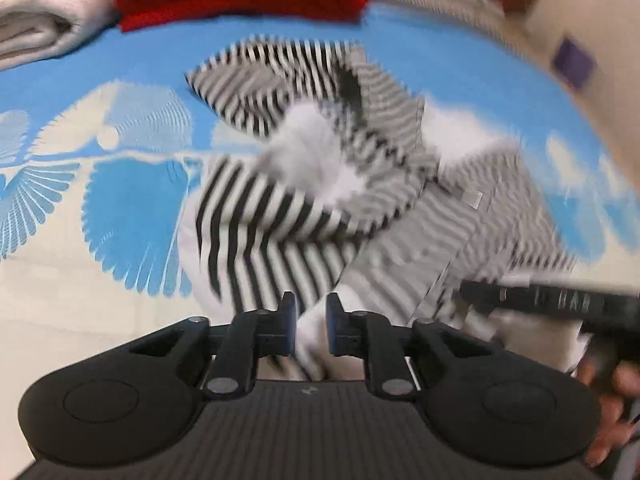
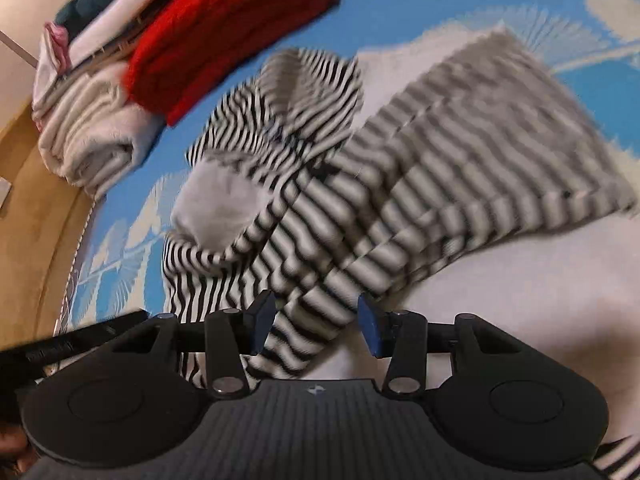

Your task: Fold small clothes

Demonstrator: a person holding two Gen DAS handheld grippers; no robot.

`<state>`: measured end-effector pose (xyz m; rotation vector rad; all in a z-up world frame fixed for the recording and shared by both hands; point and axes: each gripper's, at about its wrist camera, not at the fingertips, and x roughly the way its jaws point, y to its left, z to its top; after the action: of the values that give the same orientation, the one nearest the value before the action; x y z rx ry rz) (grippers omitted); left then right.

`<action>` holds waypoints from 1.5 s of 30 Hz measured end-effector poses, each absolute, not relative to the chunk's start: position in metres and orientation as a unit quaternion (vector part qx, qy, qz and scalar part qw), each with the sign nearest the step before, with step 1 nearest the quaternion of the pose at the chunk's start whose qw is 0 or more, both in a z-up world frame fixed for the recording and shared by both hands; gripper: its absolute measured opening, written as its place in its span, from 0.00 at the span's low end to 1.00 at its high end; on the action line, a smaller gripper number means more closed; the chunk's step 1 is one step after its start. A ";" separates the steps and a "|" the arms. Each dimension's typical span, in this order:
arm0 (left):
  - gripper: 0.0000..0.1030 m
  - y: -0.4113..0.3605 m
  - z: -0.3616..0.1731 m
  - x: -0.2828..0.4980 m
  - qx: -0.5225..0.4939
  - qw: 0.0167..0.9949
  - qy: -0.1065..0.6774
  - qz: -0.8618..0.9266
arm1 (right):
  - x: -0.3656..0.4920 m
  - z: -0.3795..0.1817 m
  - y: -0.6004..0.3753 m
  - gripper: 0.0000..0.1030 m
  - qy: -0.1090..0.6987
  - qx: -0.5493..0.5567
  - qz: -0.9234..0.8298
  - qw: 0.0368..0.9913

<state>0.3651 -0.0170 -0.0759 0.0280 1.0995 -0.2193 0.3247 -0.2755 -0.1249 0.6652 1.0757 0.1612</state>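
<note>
Right wrist | striped garment (image 2: 304, 216) crumpled | long axis diagonal, lower-left to upper-right

blk/wht striped garment (image 2: 304, 208) w/ white patch, red knit (image 2: 232, 36), blue/white feather-print sheet (image 1: 120, 184).

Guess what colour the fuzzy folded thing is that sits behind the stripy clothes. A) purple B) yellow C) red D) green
C: the fuzzy folded garment behind the black-and-white striped garment is bright red, lying beside a cream folded blanket on the blue patterned sheet.
</note>
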 end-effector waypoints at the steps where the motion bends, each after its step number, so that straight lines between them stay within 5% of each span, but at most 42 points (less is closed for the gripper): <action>1: 0.51 -0.019 -0.087 0.367 0.035 0.832 0.544 -0.105 | 0.327 -0.130 -0.270 0.47 0.509 0.309 0.075 0.800; 4: 0.64 -0.021 -0.121 0.367 0.089 0.803 0.582 -0.096 | 0.336 -0.141 -0.262 0.45 0.522 0.294 0.069 0.798; 6: 0.62 -0.021 -0.127 0.364 0.098 0.797 0.586 -0.107 | 0.340 -0.143 -0.261 0.20 0.518 0.296 0.072 0.799; 7: 0.51 -0.020 -0.127 0.363 0.100 0.799 0.582 -0.111 | 0.342 -0.143 -0.263 0.08 0.516 0.298 0.072 0.800; 9: 0.19 -0.014 -0.124 0.367 0.103 0.802 0.579 -0.104 | 0.342 -0.140 -0.267 0.07 0.510 0.306 0.080 0.800; 15: 0.08 0.020 -0.110 0.372 0.132 0.821 0.553 -0.048 | 0.331 -0.124 -0.274 0.05 0.519 0.306 0.145 0.785; 20: 0.26 0.060 -0.090 0.372 0.055 0.831 0.554 -0.029 | 0.314 -0.088 -0.311 0.20 0.495 0.218 0.130 0.831; 23: 0.30 0.063 -0.065 0.352 0.027 0.842 0.535 -0.069 | 0.293 -0.072 -0.351 0.47 0.473 0.143 0.083 0.865; 29: 0.47 0.060 -0.042 0.294 -0.015 0.819 0.564 -0.107 | 0.224 -0.082 -0.428 0.50 0.511 0.119 0.015 0.851; 33: 0.75 0.062 -0.041 0.236 -0.009 0.806 0.576 -0.135 | 0.174 -0.089 -0.448 0.58 0.530 0.109 0.001 0.841; 41: 0.75 0.072 -0.095 0.185 0.010 0.760 0.637 -0.127 | 0.112 -0.119 -0.465 0.57 0.573 0.101 -0.010 0.813; 42: 0.71 0.073 -0.097 0.183 0.014 0.760 0.636 -0.130 | 0.108 -0.117 -0.466 0.55 0.571 0.104 -0.006 0.814; 44: 0.45 0.075 -0.103 0.181 0.025 0.760 0.636 -0.131 | 0.103 -0.112 -0.465 0.27 0.566 0.113 0.003 0.816; 45: 0.16 0.076 -0.104 0.181 0.029 0.759 0.636 -0.134 | 0.101 -0.108 -0.463 0.20 0.564 0.109 0.003 0.819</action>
<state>0.1808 0.0761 -0.1044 0.0628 1.3858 -0.2916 0.1010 -0.4634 -0.1076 0.2317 1.2005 0.0067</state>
